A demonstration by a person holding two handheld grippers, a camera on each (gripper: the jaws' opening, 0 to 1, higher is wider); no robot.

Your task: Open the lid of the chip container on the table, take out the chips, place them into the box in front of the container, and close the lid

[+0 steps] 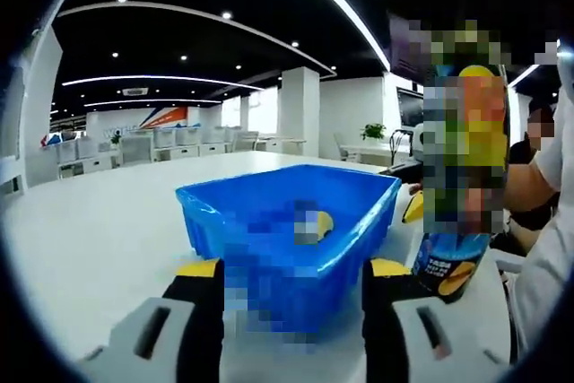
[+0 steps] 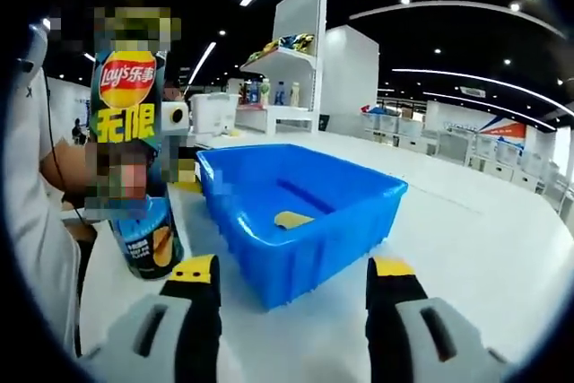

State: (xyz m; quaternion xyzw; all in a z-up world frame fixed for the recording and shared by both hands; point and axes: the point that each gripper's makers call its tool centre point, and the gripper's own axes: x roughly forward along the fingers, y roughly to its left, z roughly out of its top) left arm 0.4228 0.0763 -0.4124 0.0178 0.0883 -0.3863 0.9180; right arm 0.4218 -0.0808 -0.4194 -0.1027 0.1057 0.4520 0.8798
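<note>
A blue plastic box [image 1: 287, 221] stands on the white table [image 1: 90, 239], straight ahead of my left gripper [image 1: 294, 271]. That gripper's yellow-tipped jaws are open with nothing between them. One yellow chip [image 1: 323, 221] lies in the box. The tall chip container [image 1: 457, 177] stands upright just right of the box; its top is blurred. In the right gripper view the blue box [image 2: 296, 204] holds the chip [image 2: 292, 219], and the chip container [image 2: 134, 159] rises at the left. My right gripper [image 2: 294, 271] is open and empty, short of the box.
A person's white sleeve [image 1: 556, 221] is close beside the container, and the sleeve [image 2: 36, 221] shows again at the left edge. Bare table [image 2: 484, 239] stretches beyond the box. A shelf with bottles [image 2: 278, 69] and desks [image 1: 179, 141] stand far behind.
</note>
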